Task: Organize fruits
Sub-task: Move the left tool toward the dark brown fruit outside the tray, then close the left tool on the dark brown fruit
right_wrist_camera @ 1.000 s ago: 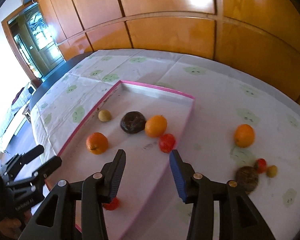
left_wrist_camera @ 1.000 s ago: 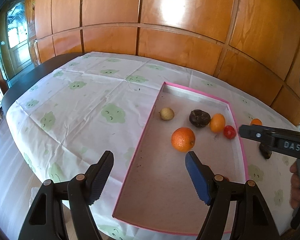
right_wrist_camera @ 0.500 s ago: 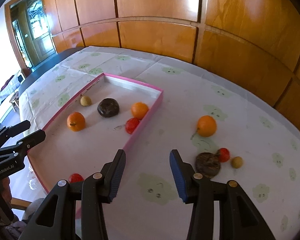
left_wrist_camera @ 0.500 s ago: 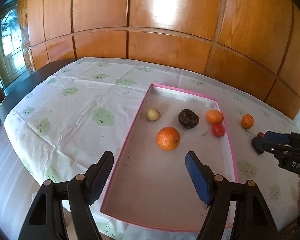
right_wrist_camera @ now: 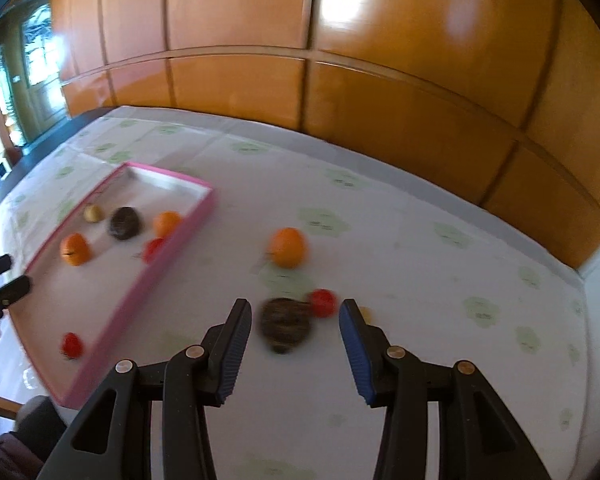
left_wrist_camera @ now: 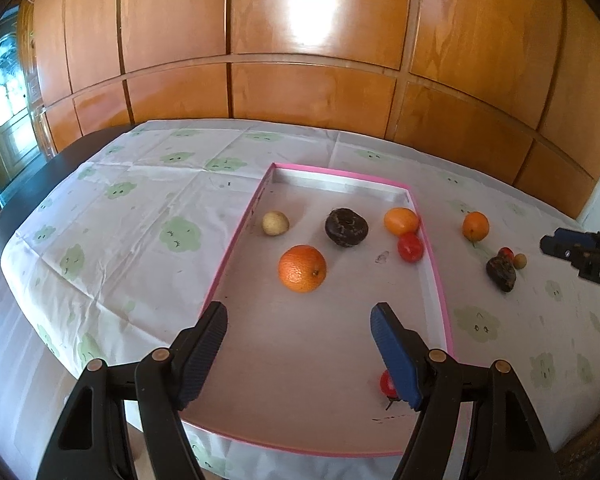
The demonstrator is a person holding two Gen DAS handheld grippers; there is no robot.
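The left gripper hangs with its jaws wide apart and empty over the near part of the pink-rimmed tray, which holds, left to right, a pale small fruit, a large orange, a dark brown fruit, a smaller orange and a red fruit. Right of the tray, on the cloud-print tablecloth, lie a lone orange, a dark wrinkled fruit and a small red fruit. The right gripper is spread wide, the dark wrinkled fruit lying between its fingers unclamped.
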